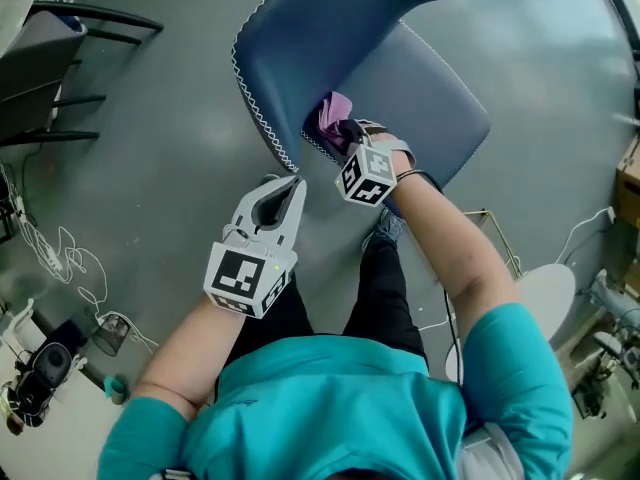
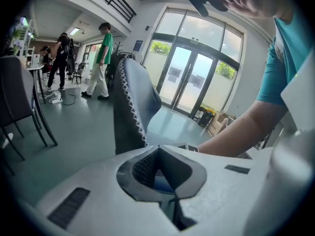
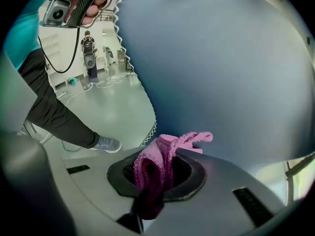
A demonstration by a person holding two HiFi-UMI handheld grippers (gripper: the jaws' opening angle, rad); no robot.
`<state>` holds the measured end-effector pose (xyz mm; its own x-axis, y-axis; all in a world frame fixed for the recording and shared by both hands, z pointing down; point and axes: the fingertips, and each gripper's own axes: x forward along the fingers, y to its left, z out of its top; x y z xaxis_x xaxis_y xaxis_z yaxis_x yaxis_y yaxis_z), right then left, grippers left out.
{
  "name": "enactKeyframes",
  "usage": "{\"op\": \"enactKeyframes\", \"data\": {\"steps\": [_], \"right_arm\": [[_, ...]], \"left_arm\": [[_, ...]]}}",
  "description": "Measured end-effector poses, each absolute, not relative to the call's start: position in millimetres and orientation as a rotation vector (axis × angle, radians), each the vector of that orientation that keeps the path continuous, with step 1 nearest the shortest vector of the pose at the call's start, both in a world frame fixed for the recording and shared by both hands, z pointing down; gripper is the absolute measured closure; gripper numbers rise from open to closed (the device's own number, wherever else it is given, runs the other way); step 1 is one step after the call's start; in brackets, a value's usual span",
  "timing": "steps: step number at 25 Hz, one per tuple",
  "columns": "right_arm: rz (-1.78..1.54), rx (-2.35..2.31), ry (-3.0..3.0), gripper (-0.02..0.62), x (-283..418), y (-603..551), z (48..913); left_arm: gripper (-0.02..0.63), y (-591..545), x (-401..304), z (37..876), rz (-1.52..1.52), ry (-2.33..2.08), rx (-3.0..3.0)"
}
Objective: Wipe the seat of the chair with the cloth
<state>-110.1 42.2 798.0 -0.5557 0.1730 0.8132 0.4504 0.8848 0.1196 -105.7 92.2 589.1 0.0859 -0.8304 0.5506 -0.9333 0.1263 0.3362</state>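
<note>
The chair (image 1: 400, 88) stands on the grey floor (image 1: 160, 108) in front of the person. In the head view its blue-grey backrest (image 1: 310, 38) rises at the upper left, and the seat (image 1: 430, 98) runs away from it toward the lower right. A white zigzag stitch follows the backrest's near edge. The right gripper (image 1: 348, 140) reaches in over the seat's near edge, just at the crease where seat meets backrest. Its jaws are clamped on the pink cloth (image 1: 333, 113). The cloth is bunched into a narrow wad whose long axis runs along the jaws. Its free end sticks out past the tips and points at the backrest, which fills most of the right gripper view. Whether the cloth touches the upholstery cannot be told. The left gripper (image 1: 292, 188) is held lower and to the left, off the seat. Its jaws are drawn together and their tips lie right at the stitched lower corner of the backrest. Whether they pinch that edge cannot be told. In the left gripper view the backrest stands upright just beyond the closed jaws, with glass doors (image 2: 189, 80) far behind it.
</note>
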Motion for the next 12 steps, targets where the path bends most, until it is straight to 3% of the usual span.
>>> {"op": "enactKeyframes", "data": {"steps": [12], "right_arm": [[-0.447,-0.467,-2.062,0.538,-140.6,70.3,846.1]], "left_arm": [[0.618,142.0,-156.0,615.5,0.196,-1.795,1.598]]}}
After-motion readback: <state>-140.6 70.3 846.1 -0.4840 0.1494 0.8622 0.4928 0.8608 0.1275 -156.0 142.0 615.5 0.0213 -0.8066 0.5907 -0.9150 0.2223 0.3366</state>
